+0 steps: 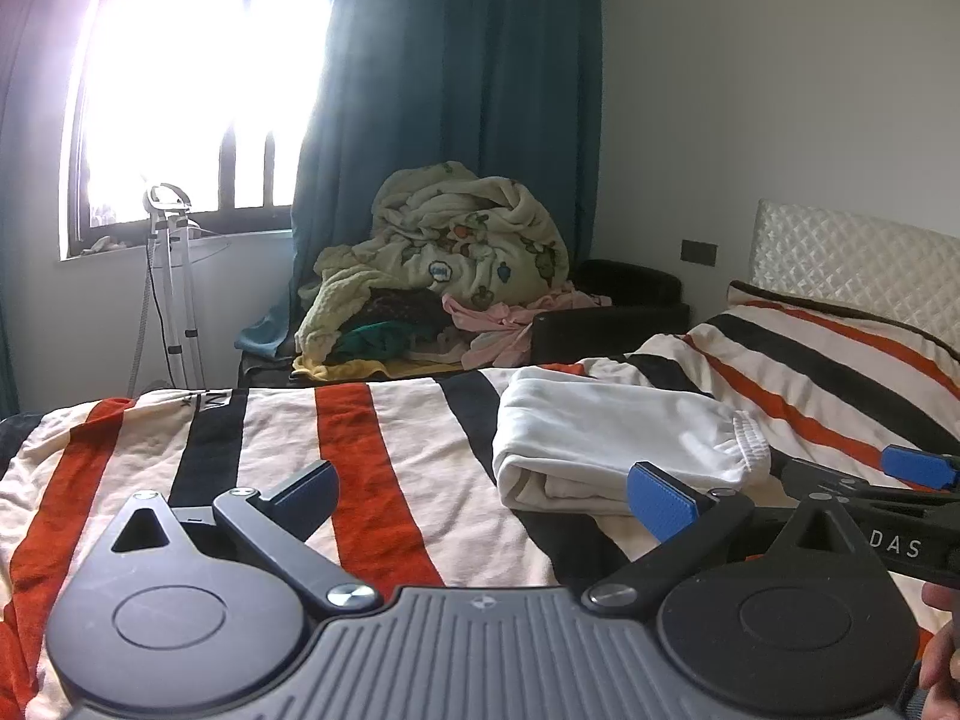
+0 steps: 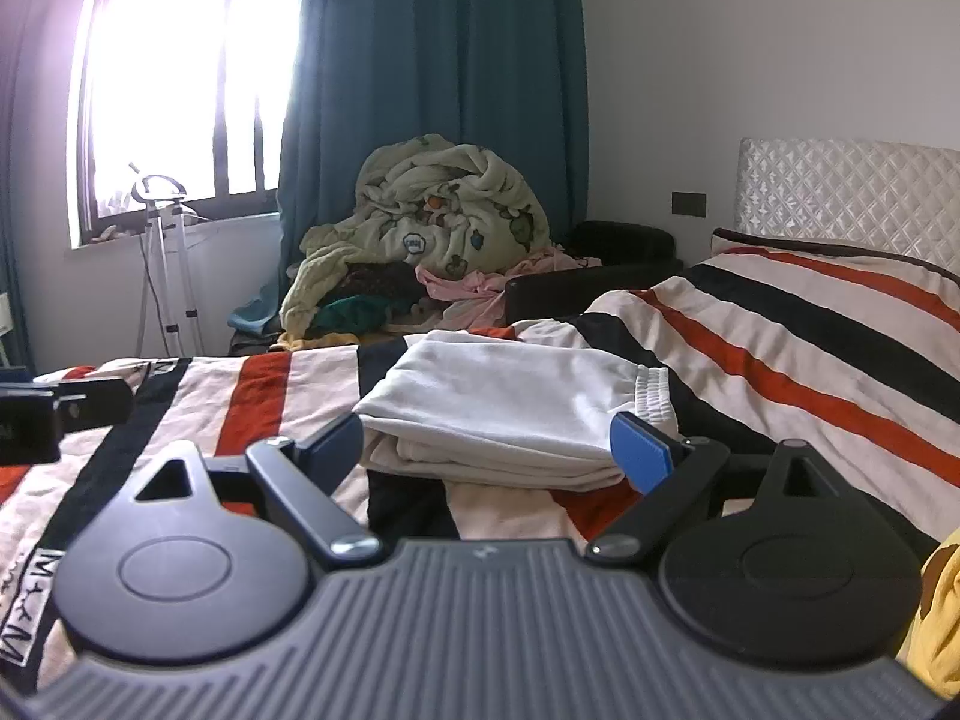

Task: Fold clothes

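White cotton, folded into a thick bundle with its elastic waistband turned to the right, is lying on the striped blanket (image 1: 384,456) that is covering the bed: these are the white shorts (image 1: 606,438), sitting near the middle of the bed, closer to the right gripper.

The left gripper (image 1: 480,498) is hovering over the orange and black stripes with its blue-padded fingers (image 1: 660,504) spread wide and holding nothing; the shorts are lying just beyond its right finger. The right gripper (image 2: 486,450) is likewise gaping, empty, with the folded bundle (image 2: 516,408) sitting just ahead between its two fingers (image 2: 639,450), not pinched by either.

The letters "DAS" are showing in white on the dark body of the right gripper at the right edge of the left wrist view. A black-and-white printed label on the blanket's near left is too skewed to read.

Far across the bed, a heap of laundry (image 1: 456,258) topped by a cream patterned fleece is piling up on a dark armchair (image 1: 618,312) before the teal curtain (image 1: 456,84). A white stand (image 1: 171,276) is standing under the bright window (image 1: 198,84), and a quilted headboard (image 1: 852,258) is rising at the far right. A yellow cloth (image 2: 936,618) is poking in at the near right.
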`<state>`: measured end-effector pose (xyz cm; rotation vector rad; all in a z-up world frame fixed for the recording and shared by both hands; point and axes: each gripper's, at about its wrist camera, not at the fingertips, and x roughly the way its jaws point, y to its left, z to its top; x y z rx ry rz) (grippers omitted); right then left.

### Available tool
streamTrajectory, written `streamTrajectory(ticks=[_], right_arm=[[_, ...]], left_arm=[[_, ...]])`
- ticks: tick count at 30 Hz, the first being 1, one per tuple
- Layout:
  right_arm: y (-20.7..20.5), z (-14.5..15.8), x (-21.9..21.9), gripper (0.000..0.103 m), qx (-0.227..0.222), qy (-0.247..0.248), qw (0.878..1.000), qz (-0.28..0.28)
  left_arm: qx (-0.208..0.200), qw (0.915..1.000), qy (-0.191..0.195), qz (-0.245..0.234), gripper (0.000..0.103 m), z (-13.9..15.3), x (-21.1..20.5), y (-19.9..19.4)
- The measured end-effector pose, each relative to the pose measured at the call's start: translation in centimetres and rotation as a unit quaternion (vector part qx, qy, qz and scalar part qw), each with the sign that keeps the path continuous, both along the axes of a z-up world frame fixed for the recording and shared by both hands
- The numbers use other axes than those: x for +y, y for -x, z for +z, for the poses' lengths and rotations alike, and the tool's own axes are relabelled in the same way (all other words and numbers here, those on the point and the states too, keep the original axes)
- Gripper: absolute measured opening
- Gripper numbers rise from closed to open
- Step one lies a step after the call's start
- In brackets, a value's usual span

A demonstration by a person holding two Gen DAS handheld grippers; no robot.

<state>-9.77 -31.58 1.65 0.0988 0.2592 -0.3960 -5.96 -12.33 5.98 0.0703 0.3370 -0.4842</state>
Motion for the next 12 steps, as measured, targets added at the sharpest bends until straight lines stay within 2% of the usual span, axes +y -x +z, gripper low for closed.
streamTrajectory(ticks=[12], right_arm=[[-0.09,-0.06,-0.07,0.091,0.002,-0.004,1.000,-0.001]], left_arm=[[-0.009,1.0000,-0.002,-0.001,0.103,0.23,-0.16,0.58]])
